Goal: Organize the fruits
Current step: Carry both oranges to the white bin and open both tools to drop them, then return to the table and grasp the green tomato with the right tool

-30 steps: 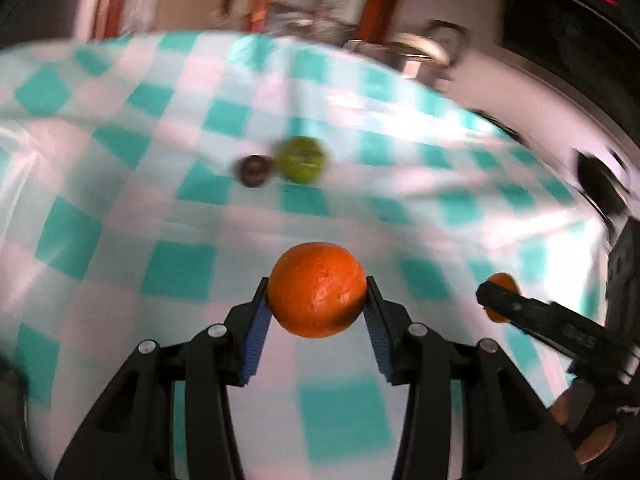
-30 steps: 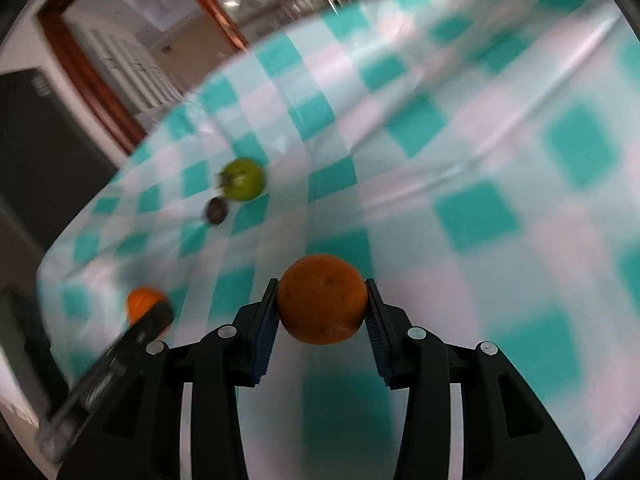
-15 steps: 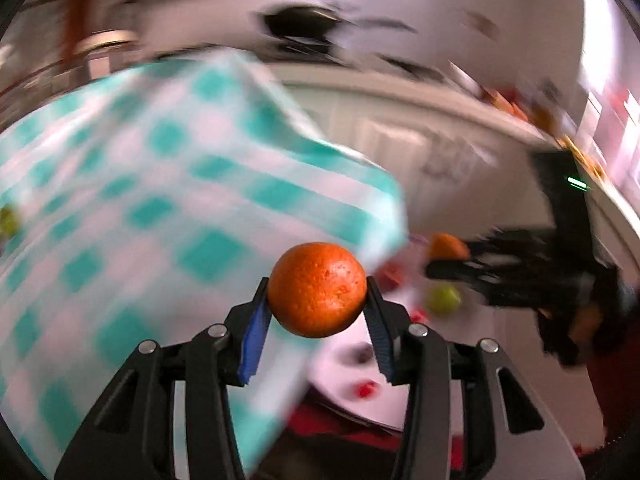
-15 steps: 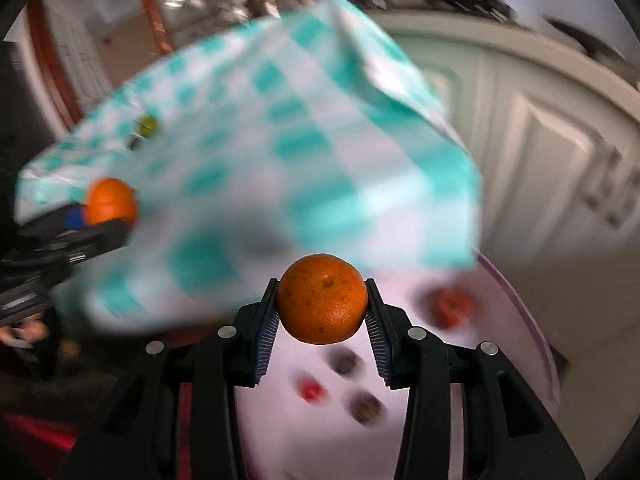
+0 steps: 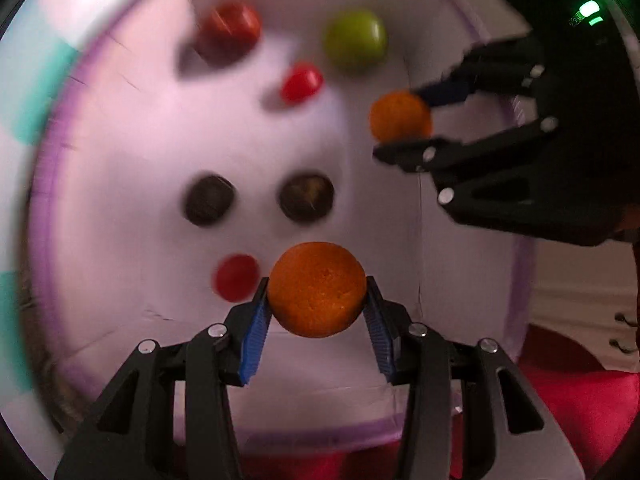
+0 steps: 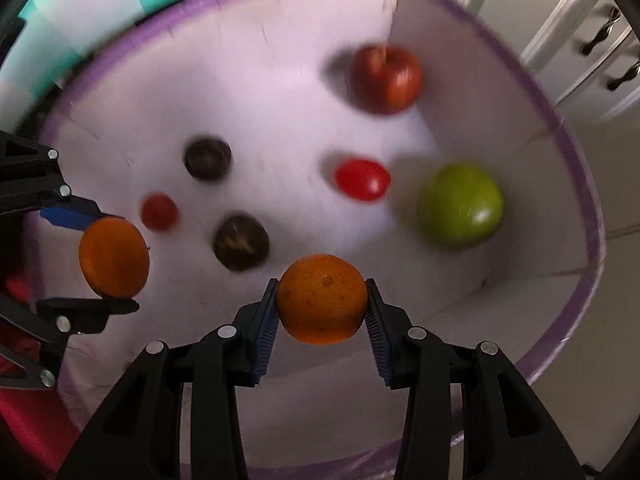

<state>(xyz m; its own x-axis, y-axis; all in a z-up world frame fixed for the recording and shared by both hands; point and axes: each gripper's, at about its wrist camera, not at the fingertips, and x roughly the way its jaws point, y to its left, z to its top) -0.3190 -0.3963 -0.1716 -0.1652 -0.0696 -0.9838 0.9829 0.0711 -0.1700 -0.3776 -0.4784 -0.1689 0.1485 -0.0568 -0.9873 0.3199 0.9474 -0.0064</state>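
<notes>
Two oranges over the round white fabric basket [image 6: 576, 184]

Left claw [image 5: 316, 308] pinches one round orange [image 5: 317, 290], right claw [image 6: 322, 310] pinches another round orange [image 6: 322, 299]; both hang above the fruit lying inside.

I've swung both grippers off the checked tablecloth [image 6: 72, 36] and tipped them down over the white basket [image 6: 576, 184]; my left gripper [image 5: 316, 312] and right gripper [image 6: 322, 314] now look onto its apples, tomatoes and dark fruits, each orange hanging above them
</notes>
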